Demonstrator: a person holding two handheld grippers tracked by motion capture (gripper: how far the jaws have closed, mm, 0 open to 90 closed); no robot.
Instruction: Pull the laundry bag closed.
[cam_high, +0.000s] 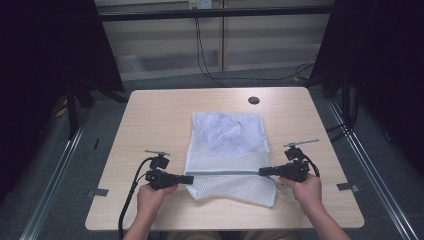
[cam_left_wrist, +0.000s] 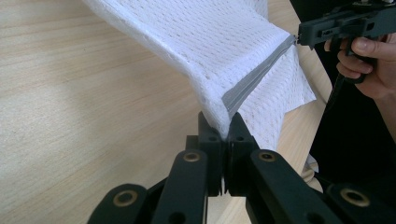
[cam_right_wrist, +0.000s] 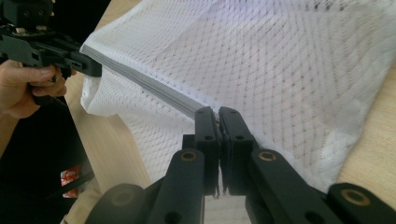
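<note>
A white mesh laundry bag (cam_high: 227, 150) lies in the middle of the table, a crumpled white cloth (cam_high: 225, 131) showing through its far half. A grey zipper band (cam_high: 225, 173) crosses its near part. My left gripper (cam_high: 191, 178) is shut on the band's left end, with mesh and grey tape pinched between the jaws (cam_left_wrist: 228, 122). My right gripper (cam_high: 262, 172) is shut on the band's right end (cam_right_wrist: 218, 113). The band (cam_right_wrist: 149, 84) is stretched straight between the two grippers, lifted a little off the table.
The light wooden table (cam_high: 150, 120) has a round black cable hole (cam_high: 254, 100) near its far edge. Bare wood lies to the left and right of the bag. Dark curtains and cables stand beyond the table.
</note>
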